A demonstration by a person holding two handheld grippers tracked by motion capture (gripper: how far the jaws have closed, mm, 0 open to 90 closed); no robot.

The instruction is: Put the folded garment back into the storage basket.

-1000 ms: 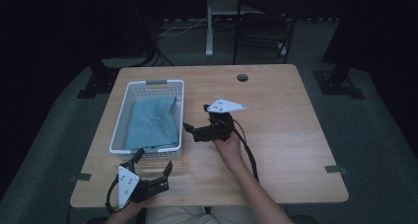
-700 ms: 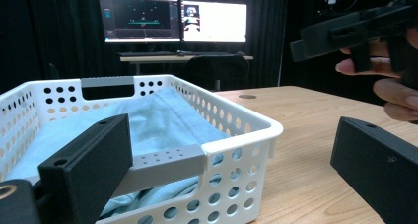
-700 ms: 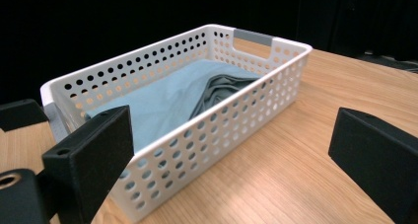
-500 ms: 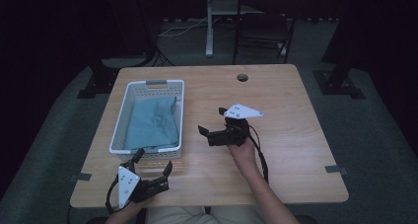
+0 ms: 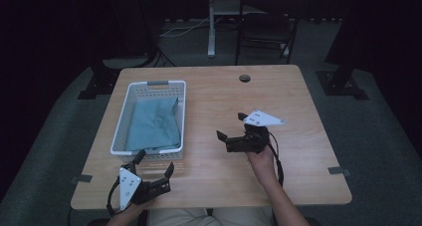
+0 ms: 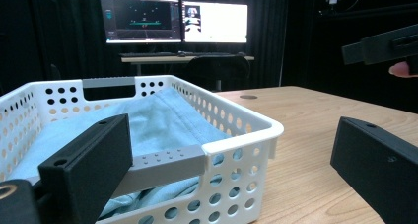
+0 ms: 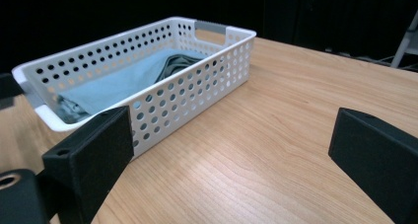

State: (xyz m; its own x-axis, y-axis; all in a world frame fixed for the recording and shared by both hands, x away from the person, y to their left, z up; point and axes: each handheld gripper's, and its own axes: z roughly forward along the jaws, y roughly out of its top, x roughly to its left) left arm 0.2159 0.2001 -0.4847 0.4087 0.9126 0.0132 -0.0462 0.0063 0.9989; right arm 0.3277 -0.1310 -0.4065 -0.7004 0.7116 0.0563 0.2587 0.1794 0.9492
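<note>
Folded teal cloth (image 5: 153, 126) inside white basket (image 5: 149, 84)

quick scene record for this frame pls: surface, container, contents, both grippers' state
surface: wooden table
container: white perforated basket, left part of the table
contents: folded blue cloth inside the basket
left hand-held gripper: open, empty, just in front of the basket's near end
right hand-held gripper: open, empty, over bare table right of the basket

One counter (image 5: 298, 101) carries one white perforated basket (image 5: 119, 128) holding one folded blue cloth (image 5: 154, 126), two tongs, left (image 5: 153, 172) and right (image 5: 230, 128), and two lit monitors (image 6: 173, 21) glow behind.
</note>
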